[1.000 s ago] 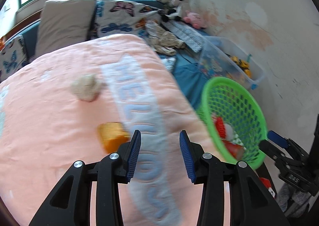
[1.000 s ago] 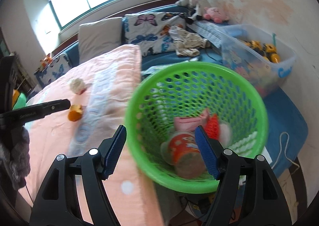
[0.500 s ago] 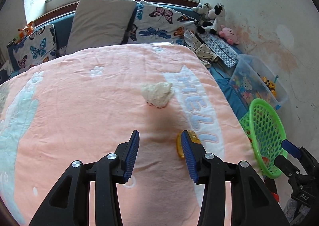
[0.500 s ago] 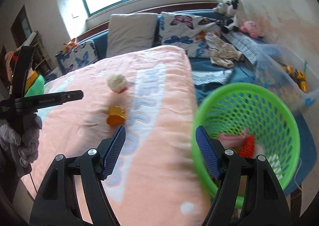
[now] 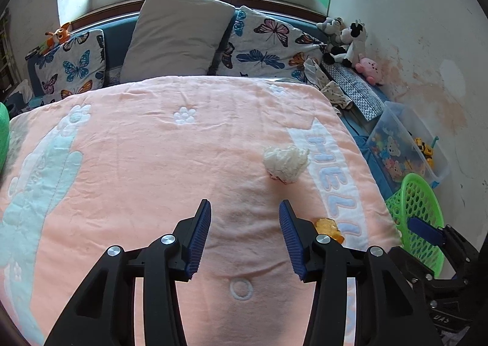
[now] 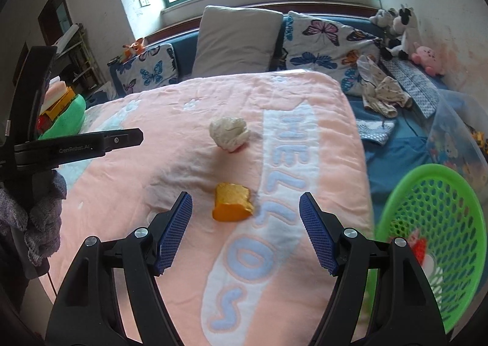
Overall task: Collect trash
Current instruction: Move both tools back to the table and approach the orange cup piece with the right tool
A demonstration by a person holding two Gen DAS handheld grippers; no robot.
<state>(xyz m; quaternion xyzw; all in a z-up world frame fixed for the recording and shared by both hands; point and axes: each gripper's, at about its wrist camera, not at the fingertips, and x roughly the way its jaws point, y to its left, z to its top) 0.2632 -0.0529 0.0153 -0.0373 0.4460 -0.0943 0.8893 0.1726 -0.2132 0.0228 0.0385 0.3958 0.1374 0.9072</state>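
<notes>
A crumpled white tissue (image 5: 286,162) (image 6: 229,133) and an orange wrapper (image 6: 232,202) (image 5: 328,228) lie on the pink blanket (image 5: 152,169). My right gripper (image 6: 245,230) is open and empty, just short of the orange wrapper, which lies ahead between its fingers. My left gripper (image 5: 245,236) is open and empty over the blanket, left of the wrapper, with the tissue ahead to its right. A green mesh basket (image 6: 439,224) (image 5: 418,218) with some trash in it stands right of the bed.
Pillows (image 5: 180,35) line the bed's head. Plush toys (image 5: 347,38) and a clear toy bin (image 5: 405,148) sit by the right wall. Clothes (image 6: 381,93) lie on the blue sheet. A green toy (image 6: 64,114) is at the left.
Both grippers swung left, away from the basket and over the blanket. The right gripper now faces the orange wrapper; the left gripper now looks along the bed toward the pillows.
</notes>
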